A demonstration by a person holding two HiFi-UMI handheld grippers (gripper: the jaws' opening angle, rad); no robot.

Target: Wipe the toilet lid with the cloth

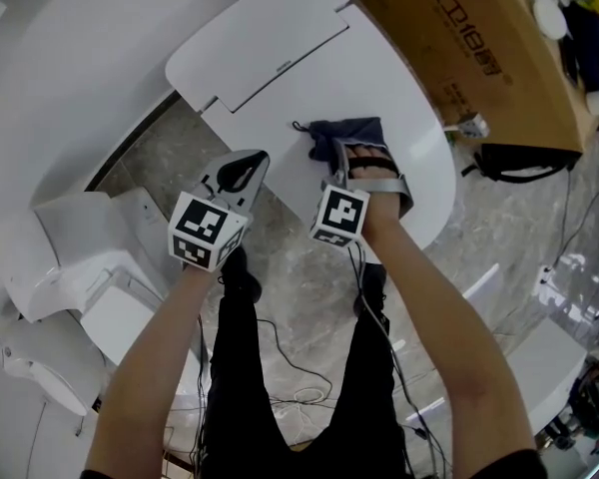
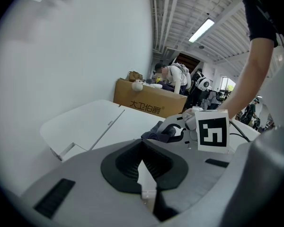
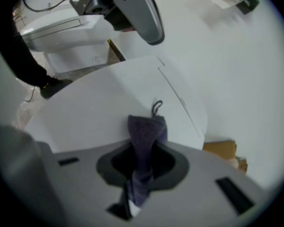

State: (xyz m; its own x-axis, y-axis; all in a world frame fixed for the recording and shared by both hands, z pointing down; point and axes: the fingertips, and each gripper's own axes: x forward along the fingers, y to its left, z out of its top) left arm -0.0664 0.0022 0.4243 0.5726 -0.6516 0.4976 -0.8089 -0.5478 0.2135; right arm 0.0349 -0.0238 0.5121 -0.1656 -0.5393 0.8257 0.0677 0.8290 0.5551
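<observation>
Right gripper view: the right gripper (image 3: 141,167) is clamped on the cloth (image 3: 146,129), a dark bluish rag with a little hanging loop at its far end. The rag runs up between the two pads and spreads out past the tips onto the white lid (image 3: 85,108). In the head view it sits around the middle of the lid, with the gripper lying low over it and an arm behind. The left gripper (image 2: 143,170) has its jaws pressed together with nothing between them (just a sliver of white showing through at the tips). It sits off to the left by the lid's edge, apart from the rag, and I can't tell if it touches the lid. Behind the lid is the flat white tank top (image 1: 250,38), and a cardboard box (image 1: 479,48) stands right next to the toilet. Another white toilet (image 1: 70,257) is off to the left on the grey stone floor (image 1: 299,297), with thin cables (image 1: 304,387) trailing down between the person's legs.
</observation>
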